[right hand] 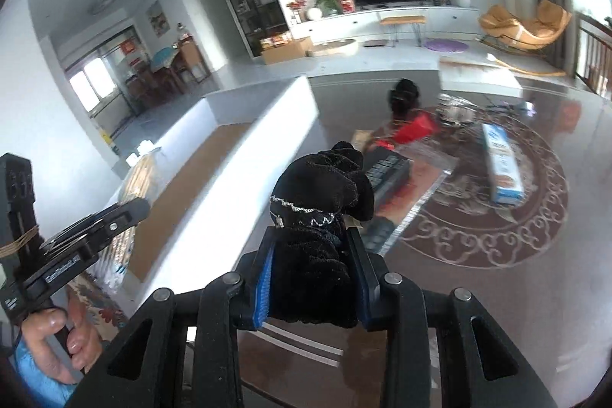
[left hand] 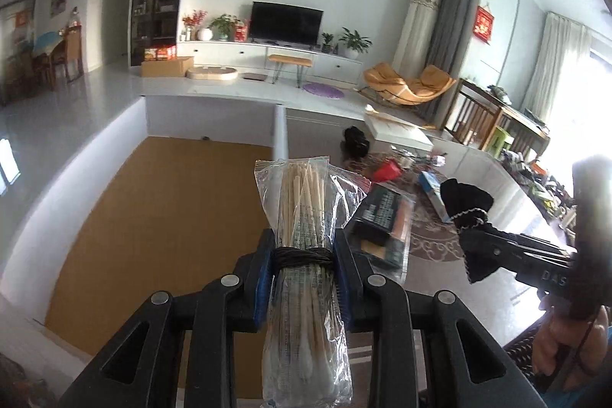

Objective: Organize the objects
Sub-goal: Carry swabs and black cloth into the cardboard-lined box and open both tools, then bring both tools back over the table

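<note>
My left gripper (left hand: 304,255) is shut on a clear bag of wooden chopsticks (left hand: 302,201) tied with a dark band, held above a white-walled bin (left hand: 281,132) with a brown floor. My right gripper (right hand: 311,255) is shut on a black cloth bundle (right hand: 325,186) with silver trim. In the left wrist view the right gripper (left hand: 474,243) and its black cloth bundle (left hand: 464,197) hang at the right. In the right wrist view the left gripper (right hand: 126,213) and the bag of chopsticks (right hand: 137,178) show at the left, over the white-walled bin (right hand: 244,155).
A glossy table with a scroll pattern (right hand: 478,239) carries a black packaged item (right hand: 386,171), a red object (right hand: 415,129), a blue and white box (right hand: 503,163) and a black lump (right hand: 403,92). A person's hand (right hand: 57,343) grips the left tool. A living room lies beyond.
</note>
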A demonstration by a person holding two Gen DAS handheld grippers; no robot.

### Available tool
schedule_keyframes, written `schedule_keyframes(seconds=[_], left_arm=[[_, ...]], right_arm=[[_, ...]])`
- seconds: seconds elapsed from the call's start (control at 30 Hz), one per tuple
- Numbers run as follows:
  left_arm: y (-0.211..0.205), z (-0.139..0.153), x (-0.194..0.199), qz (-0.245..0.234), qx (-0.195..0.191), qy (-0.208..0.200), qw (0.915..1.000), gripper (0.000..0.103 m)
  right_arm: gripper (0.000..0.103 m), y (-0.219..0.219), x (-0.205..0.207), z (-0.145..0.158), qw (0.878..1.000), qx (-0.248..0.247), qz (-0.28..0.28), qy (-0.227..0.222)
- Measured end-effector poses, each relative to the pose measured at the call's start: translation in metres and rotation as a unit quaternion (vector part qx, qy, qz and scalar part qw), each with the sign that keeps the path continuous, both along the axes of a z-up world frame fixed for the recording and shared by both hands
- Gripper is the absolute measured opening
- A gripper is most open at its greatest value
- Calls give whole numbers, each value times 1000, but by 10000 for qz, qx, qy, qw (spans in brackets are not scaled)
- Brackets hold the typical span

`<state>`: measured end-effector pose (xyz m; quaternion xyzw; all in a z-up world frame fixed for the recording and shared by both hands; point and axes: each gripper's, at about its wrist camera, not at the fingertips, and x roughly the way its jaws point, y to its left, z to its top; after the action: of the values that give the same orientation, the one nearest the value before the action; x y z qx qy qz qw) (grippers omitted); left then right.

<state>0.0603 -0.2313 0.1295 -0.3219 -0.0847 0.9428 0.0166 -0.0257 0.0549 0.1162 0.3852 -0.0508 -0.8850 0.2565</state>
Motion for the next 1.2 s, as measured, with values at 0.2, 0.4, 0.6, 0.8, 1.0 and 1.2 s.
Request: schedule_keyframes(seconds=[0.2,0.4,0.6,0.8,1.0,1.2], left_arm=[[-82,-7,4,1009,-359,-345,9936,28],[-126,-47,2,1546,-458,-992,9819,31],[-134,-68,-2,2076,-329,-1122,9712,84],[-100,-51,0,1890,-529,-517,9792,84],[-18,-25,1,540,7,-21,9985,85],[99,-56,-8,-938,515,-587,9925,93]], right_arm=[[35,-109,-2,19,9915,-153,1290,105],[38,-196,-6,-6,9776,196,2092,-121],[83,-202,-10,-33,9798,512,1920,-215],[103,-119,-6,-23,9927,440,976,558],[103,-4,-20,-77,9898,1274,-454,448],[103,100,-17,-111,9760,1273,-1766,25]])
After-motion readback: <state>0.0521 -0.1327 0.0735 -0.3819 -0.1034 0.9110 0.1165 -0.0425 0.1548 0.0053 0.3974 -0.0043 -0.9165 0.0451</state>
